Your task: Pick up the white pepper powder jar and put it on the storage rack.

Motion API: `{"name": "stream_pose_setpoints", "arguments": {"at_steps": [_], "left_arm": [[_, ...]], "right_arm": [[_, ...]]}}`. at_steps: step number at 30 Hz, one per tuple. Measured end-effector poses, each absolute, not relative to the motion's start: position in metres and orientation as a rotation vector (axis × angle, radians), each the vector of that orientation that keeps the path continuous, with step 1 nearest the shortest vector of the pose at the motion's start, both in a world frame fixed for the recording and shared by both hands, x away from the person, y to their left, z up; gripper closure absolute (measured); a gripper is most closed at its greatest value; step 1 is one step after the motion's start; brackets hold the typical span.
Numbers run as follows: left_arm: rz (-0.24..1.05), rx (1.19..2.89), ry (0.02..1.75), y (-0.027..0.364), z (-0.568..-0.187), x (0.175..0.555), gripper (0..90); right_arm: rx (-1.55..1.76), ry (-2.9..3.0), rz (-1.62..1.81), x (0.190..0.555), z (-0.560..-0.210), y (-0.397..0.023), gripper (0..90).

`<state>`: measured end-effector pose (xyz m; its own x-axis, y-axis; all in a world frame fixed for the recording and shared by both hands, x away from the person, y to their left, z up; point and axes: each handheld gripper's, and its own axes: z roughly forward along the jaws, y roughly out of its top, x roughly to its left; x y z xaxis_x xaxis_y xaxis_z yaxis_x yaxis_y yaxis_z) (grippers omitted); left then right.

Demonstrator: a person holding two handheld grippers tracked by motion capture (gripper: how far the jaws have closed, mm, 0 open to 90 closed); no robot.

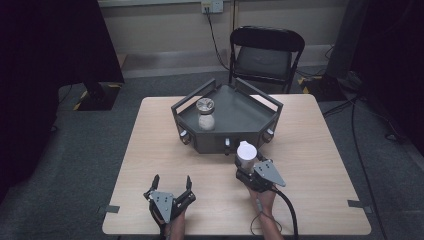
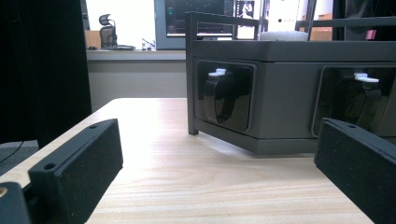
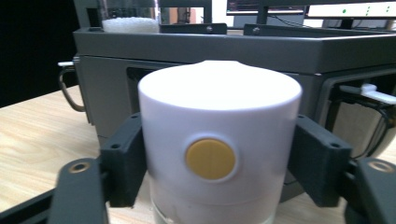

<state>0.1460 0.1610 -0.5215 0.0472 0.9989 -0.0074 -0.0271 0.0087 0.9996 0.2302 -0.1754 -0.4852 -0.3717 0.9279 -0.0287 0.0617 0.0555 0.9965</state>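
Past the jaws stood a black folding chair (image 1: 266, 55) by a pale wall (image 1: 165, 22) w/ a power socket (image 1: 212, 6). Grey carpet floor (image 1: 95, 140) lay under the wood table (image 1: 310, 150). Dark curtains (image 1: 50, 40) hung at both sides. Room was dim.

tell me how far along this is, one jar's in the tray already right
Yes, one jar already stands in the grey tray. In hand: the right gripper is clamped on a white-capped container, just in front of the tray. Probably left: lifting it in. The left gripper rests open on the table.
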Motion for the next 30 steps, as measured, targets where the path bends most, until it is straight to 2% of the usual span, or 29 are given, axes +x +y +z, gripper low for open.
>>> {"name": "stream_pose_setpoints", "arguments": {"at_steps": [30], "left_arm": [[1.181, 1.205, 1.158, 0.161, -0.522, 0.146, 0.4]], "right_arm": [[1.013, 1.576, 1.405, 0.226, -0.469, -0.177, 30.2]]}}
